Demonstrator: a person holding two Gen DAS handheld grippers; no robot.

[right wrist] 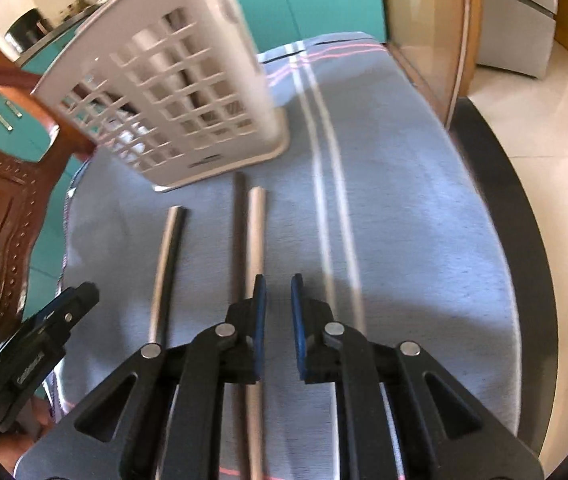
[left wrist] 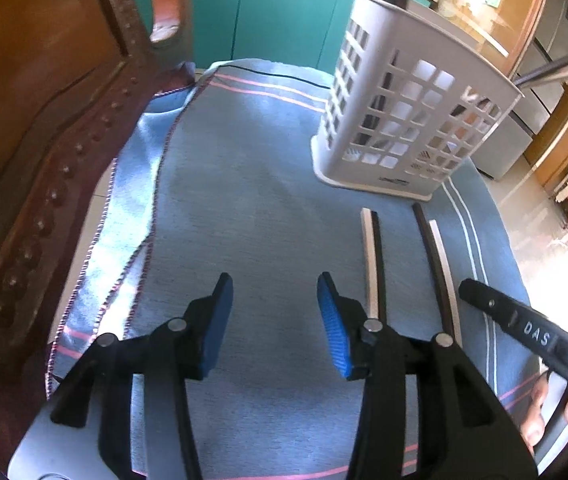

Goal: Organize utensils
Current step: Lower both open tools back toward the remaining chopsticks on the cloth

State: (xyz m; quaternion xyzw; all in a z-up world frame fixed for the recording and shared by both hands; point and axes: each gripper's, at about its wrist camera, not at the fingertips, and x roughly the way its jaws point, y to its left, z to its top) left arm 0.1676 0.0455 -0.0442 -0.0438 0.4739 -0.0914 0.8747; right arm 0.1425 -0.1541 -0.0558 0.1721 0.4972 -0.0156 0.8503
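Note:
A white slotted utensil holder (left wrist: 412, 120) stands on a blue cloth (left wrist: 251, 200), with a dark handle sticking out of its top. It also shows in the right wrist view (right wrist: 171, 92). Two long utensil handles (left wrist: 371, 264) (left wrist: 442, 272) lie on the cloth in front of it; in the right wrist view they are the left handle (right wrist: 165, 264) and the right handle (right wrist: 253, 236). My left gripper (left wrist: 275, 320) is open and empty, left of the handles. My right gripper (right wrist: 277, 312) is narrowly open and empty, just right of the right handle, and shows in the left wrist view (left wrist: 496, 312).
A carved wooden chair (left wrist: 43, 140) stands at the left edge of the table. Teal cabinets (left wrist: 275, 8) are behind. The cloth's right edge (right wrist: 496, 240) drops to a tiled floor. The left gripper shows at the lower left of the right wrist view (right wrist: 43, 332).

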